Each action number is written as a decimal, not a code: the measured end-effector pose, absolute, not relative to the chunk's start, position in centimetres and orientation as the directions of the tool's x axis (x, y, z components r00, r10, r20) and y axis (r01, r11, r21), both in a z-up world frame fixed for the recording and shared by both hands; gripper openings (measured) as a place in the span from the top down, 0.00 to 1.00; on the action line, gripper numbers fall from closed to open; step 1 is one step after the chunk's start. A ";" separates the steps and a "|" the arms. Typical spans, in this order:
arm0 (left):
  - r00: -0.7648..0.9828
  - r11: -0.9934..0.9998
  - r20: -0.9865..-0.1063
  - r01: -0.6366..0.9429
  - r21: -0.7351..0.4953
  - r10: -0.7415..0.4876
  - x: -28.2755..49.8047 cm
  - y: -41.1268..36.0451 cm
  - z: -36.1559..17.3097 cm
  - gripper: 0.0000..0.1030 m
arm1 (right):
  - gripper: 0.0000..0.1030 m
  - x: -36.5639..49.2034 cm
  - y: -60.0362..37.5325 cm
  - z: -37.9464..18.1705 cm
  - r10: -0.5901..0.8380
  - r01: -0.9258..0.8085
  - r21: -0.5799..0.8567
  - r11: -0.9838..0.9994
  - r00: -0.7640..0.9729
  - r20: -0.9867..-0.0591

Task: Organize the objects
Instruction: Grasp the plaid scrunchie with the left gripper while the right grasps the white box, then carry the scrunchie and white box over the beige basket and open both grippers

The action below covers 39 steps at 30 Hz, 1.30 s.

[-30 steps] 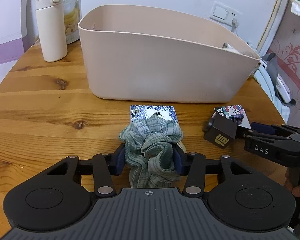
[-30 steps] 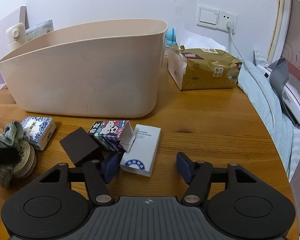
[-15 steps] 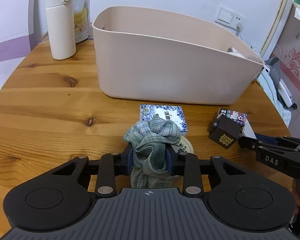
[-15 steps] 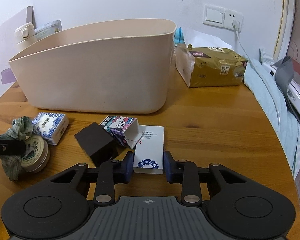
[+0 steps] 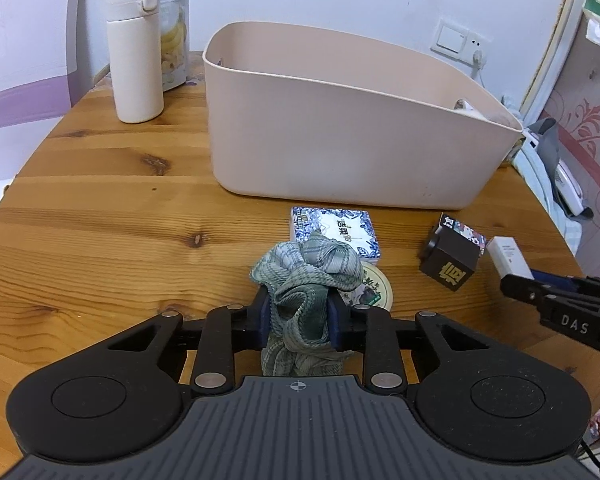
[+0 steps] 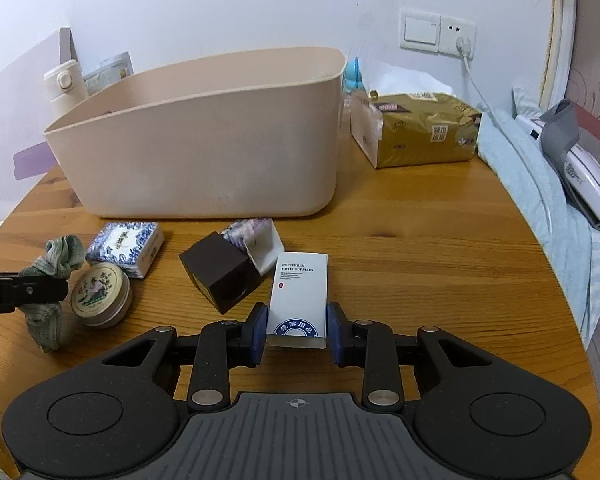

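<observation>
My left gripper (image 5: 300, 318) is shut on a crumpled green checked cloth (image 5: 306, 276), held over the wooden table. Just behind the cloth lie a round tin (image 5: 374, 286) and a blue-and-white patterned box (image 5: 334, 230). My right gripper (image 6: 298, 330) is shut on a white hotel-supplies box (image 6: 300, 294), its near end raised a little off the table. Left of it stand a dark brown cube box (image 6: 220, 276) and an opened cartoon-printed box (image 6: 254, 236). A large beige tub (image 6: 204, 148) stands behind them all.
A white flask (image 5: 134, 52) and a snack pouch (image 5: 174, 36) stand at the table's back left. A gold tissue pack (image 6: 414, 128) sits right of the tub. The table edge curves away on the right, with a light blue cloth (image 6: 540, 184) beyond it.
The left jaws have closed on the green cloth and pulled it back off the tin. The right jaws have closed on the white box and lifted its near end.
</observation>
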<state>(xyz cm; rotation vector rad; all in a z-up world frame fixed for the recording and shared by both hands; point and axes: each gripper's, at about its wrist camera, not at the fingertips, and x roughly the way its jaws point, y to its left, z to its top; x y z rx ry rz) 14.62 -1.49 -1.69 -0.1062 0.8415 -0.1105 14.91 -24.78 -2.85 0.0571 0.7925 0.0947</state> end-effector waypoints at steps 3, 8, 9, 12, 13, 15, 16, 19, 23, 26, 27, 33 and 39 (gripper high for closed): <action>0.668 0.989 -0.732 0.055 -0.134 -0.136 14.3 -1.2 -1.4 0.73 | 0.72 14.6 -24.7 -2.3 0.107 -0.067 0.085 0.994 0.706 -0.700; 0.682 0.990 -0.719 0.057 -0.127 -0.131 13.9 -0.8 -0.7 0.73 | 0.72 13.9 -24.6 -1.5 0.110 -0.070 0.085 0.994 0.718 -0.688; 0.684 0.990 -0.717 0.056 -0.128 -0.131 13.8 -0.8 -0.6 0.73 | 0.72 13.7 -24.6 -1.3 0.109 -0.071 0.084 0.994 0.721 -0.684; 0.695 0.990 -0.707 0.057 -0.127 -0.131 13.6 -0.7 0.0 0.73 | 0.71 13.4 -24.4 -0.6 0.103 -0.071 0.074 0.995 0.733 -0.672; 0.699 0.990 -0.703 0.059 -0.126 -0.131 13.6 -0.6 0.2 0.73 | 0.71 13.3 -24.4 -0.4 0.101 -0.072 0.071 0.995 0.737 -0.668; 0.708 0.990 -0.693 0.064 -0.122 -0.131 13.5 -0.7 0.7 0.73 | 0.71 13.0 -24.3 0.2 0.099 -0.073 0.066 0.995 0.746 -0.658; 0.713 0.991 -0.688 0.066 -0.120 -0.131 13.4 -0.7 0.9 0.73 | 0.72 12.9 -24.2 0.4 0.098 -0.074 0.064 0.995 0.750 -0.654; 0.734 0.991 -0.667 0.076 -0.106 -0.127 13.4 -0.7 1.9 0.73 | 0.71 12.6 -24.2 1.3 0.098 -0.078 0.059 0.995 0.766 -0.636; 0.766 0.992 -0.631 0.090 -0.090 -0.127 13.5 -0.7 3.3 0.73 | 0.71 12.4 -24.1 2.4 0.097 -0.084 0.051 0.995 0.783 -0.614; 0.776 0.990 -0.615 0.103 -0.099 -0.142 13.9 -0.5 4.2 0.73 | 0.71 12.3 -24.1 3.3 0.091 -0.084 0.040 0.996 0.796 -0.598; 0.777 0.989 -0.612 0.104 -0.103 -0.145 14.1 -0.5 4.4 0.73 | 0.71 12.2 -24.1 3.7 0.089 -0.083 0.037 0.996 0.801 -0.592; 0.797 0.989 -0.585 0.108 -0.105 -0.149 15.1 -0.3 5.8 0.73 | 0.71 12.2 -24.5 5.0 0.070 -0.064 0.031 0.997 0.824 -0.563; 0.820 0.989 -0.553 0.118 -0.095 -0.151 16.2 -0.5 7.3 0.73 | 0.71 13.0 -25.2 5.8 0.046 -0.042 0.019 0.999 0.837 -0.546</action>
